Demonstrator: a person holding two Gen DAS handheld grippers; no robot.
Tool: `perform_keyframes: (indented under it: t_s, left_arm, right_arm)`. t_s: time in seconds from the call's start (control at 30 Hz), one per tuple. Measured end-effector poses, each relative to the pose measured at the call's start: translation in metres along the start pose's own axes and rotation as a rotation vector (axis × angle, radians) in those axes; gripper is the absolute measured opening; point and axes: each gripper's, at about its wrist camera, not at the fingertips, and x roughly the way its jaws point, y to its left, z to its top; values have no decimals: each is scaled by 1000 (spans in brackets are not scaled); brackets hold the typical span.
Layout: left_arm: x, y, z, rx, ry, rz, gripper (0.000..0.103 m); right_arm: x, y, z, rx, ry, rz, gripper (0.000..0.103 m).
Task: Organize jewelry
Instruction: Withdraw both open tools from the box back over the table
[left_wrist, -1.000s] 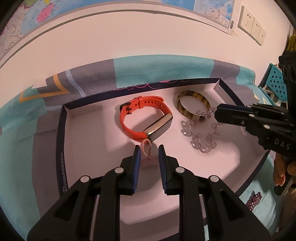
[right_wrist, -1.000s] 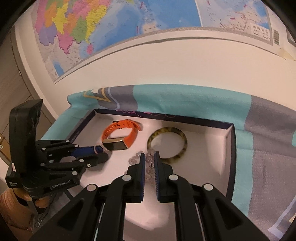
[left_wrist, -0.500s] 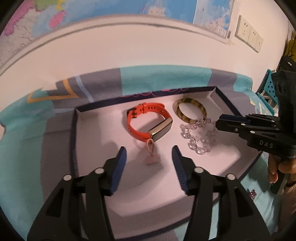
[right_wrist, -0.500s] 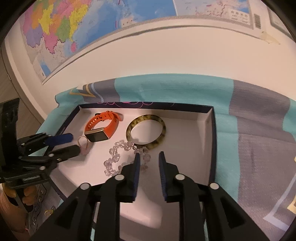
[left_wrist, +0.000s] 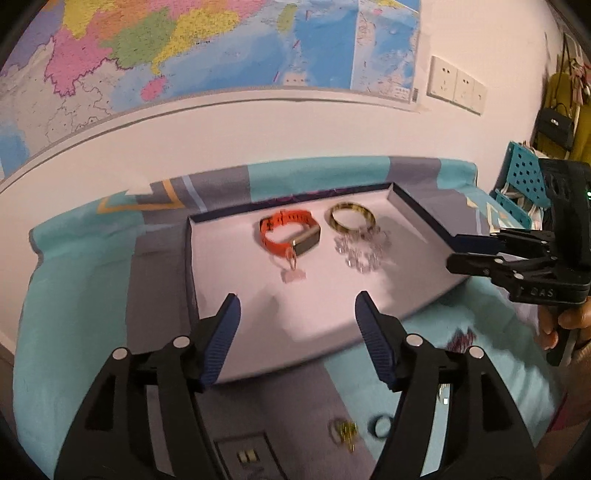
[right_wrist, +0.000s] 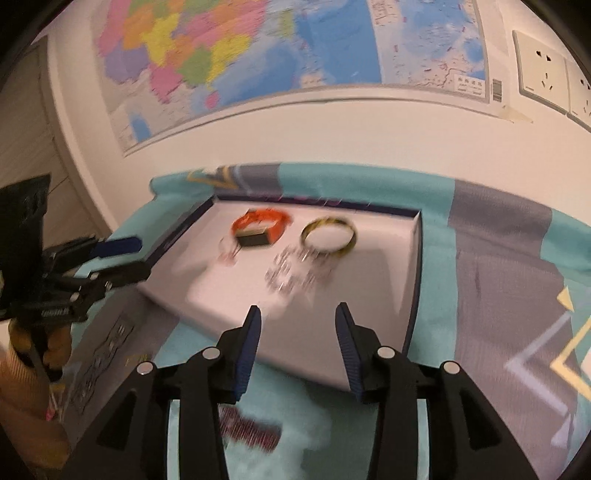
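Both tongs (left_wrist: 297, 314) (right_wrist: 297, 325) gape empty over a white tray (left_wrist: 229, 288) on teal cloth (left_wrist: 74, 295), seemingly a bedspread.

Tray (left_wrist: 413, 218) x1; orange band (left_wrist: 280, 230) x1; bangle (left_wrist: 351, 221) x1; bead bracelet (left_wrist: 364, 251) x1; pink ring charm (left_wrist: 292, 266) x1.

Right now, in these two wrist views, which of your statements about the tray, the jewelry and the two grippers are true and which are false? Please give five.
1. The orange watch band lies inside the white tray. True.
2. The left gripper holds the pink charm. False: its jaws stand wide open and the charm lies on the tray.
3. The tortoiseshell bangle lies beside the band. True.
4. The right gripper is shut on the clear bead bracelet. False: it is open and empty.
5. The tray holds one item. False: four.
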Motion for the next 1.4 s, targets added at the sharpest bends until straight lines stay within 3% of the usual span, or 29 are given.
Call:
perform_keyframes:
  t_s: [0.23,0.57,1.1,1.4]
  left_arm:
    - [-4,4,-30,-33,40,-19,64]
    - [-10,4,-58,-69,79,-38,65]
    - [-20,-22,-83,-10,104,-56,65]
    - [-15,-54,-87,42,135,-177,58]
  right_arm:
    - [-9,14,-41,-23,62,5,39]
    - [-8,18,-68,30,85,3,41]
    - [-10,14,-71,79,69,-9,43]
    - [-11,17,-72,73,70,-6,43]
